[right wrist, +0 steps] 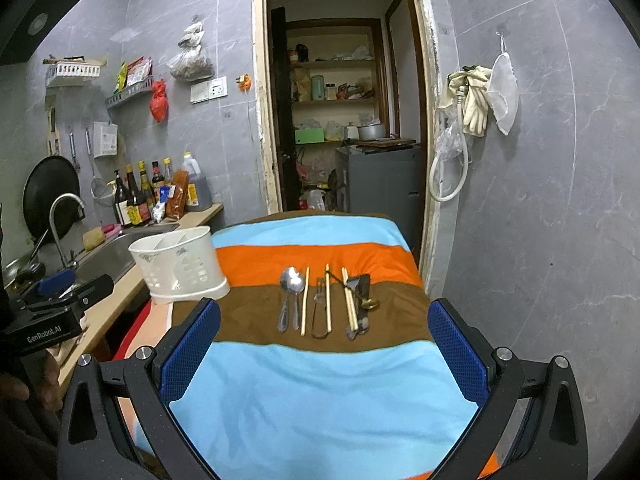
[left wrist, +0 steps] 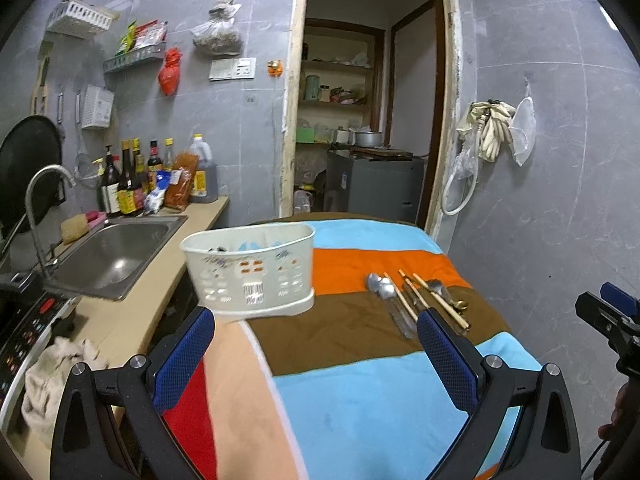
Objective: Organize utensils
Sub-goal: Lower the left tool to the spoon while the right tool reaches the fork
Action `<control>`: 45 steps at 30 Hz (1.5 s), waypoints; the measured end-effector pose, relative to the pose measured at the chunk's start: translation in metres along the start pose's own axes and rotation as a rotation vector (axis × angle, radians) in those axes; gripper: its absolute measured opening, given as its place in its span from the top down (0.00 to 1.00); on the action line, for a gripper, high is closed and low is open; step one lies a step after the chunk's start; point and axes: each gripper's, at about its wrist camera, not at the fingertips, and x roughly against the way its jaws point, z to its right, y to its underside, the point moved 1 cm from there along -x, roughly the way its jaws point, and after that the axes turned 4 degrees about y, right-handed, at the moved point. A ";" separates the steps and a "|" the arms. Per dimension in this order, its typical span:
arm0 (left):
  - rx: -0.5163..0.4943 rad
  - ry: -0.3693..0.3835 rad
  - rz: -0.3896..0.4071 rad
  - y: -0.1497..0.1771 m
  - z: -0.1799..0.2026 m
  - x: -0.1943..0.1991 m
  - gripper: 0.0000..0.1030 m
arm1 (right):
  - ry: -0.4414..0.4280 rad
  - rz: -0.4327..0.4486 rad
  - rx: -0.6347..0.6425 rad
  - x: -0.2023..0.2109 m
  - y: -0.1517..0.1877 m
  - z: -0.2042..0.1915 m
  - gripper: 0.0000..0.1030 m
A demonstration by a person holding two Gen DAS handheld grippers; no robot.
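A white plastic utensil caddy with dividers stands at the left edge of the table, on the striped cloth. On the brown stripe lie two metal spoons, several wooden chopsticks, a clear-handled piece, dark-handled cutlery and a small gold spoon. My left gripper is open, just short of the caddy and empty. My right gripper hangs open in front of the utensil row, holding nothing.
Left of the table runs a counter with a steel sink, a tap, sauce bottles, a cooker panel and a rag. A doorway opens behind the table. A grey tiled wall stands close on the right.
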 end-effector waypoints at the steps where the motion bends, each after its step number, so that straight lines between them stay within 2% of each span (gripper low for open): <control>1: -0.008 0.007 0.006 -0.003 0.003 -0.005 0.01 | 0.001 0.003 -0.001 -0.004 -0.002 0.003 0.01; 9: -0.027 0.032 0.033 -0.033 0.016 -0.049 0.01 | 0.011 0.019 -0.013 -0.052 -0.034 0.026 0.01; 15: -0.047 0.040 -0.011 -0.047 0.034 -0.106 0.01 | -0.016 -0.009 -0.012 -0.116 -0.053 0.049 0.01; 22: -0.045 0.077 -0.111 -0.052 0.048 -0.184 0.01 | -0.078 -0.114 0.008 -0.208 -0.061 0.071 0.01; 26: -0.038 0.092 -0.188 -0.050 0.053 -0.230 0.01 | -0.110 -0.185 0.030 -0.255 -0.055 0.077 0.01; 30: -0.027 0.118 -0.226 -0.048 0.052 -0.261 0.03 | -0.162 -0.264 0.006 -0.299 -0.042 0.083 0.01; 33: -0.025 0.123 -0.263 -0.044 0.051 -0.285 0.13 | -0.210 -0.323 -0.004 -0.331 -0.029 0.083 0.03; 35: -0.006 0.131 -0.302 -0.039 0.048 -0.303 0.18 | -0.234 -0.357 -0.002 -0.346 -0.018 0.080 0.13; 37: 0.014 0.137 -0.325 -0.036 0.044 -0.313 0.23 | -0.257 -0.404 -0.010 -0.362 -0.006 0.076 0.29; 38: 0.025 0.140 -0.337 -0.033 0.043 -0.318 0.25 | -0.264 -0.420 -0.013 -0.368 -0.001 0.075 0.31; 40: 0.039 0.145 -0.359 -0.028 0.041 -0.327 0.33 | -0.285 -0.457 -0.016 -0.378 0.010 0.070 0.43; 41: 0.045 0.148 -0.379 -0.025 0.040 -0.334 0.35 | -0.289 -0.472 -0.014 -0.382 0.014 0.068 0.45; 43: 0.058 0.159 -0.413 -0.019 0.039 -0.342 0.49 | -0.322 -0.495 -0.030 -0.388 0.023 0.065 0.47; 45: 0.086 0.180 -0.449 -0.014 0.036 -0.349 0.58 | -0.345 -0.506 -0.030 -0.391 0.025 0.062 0.49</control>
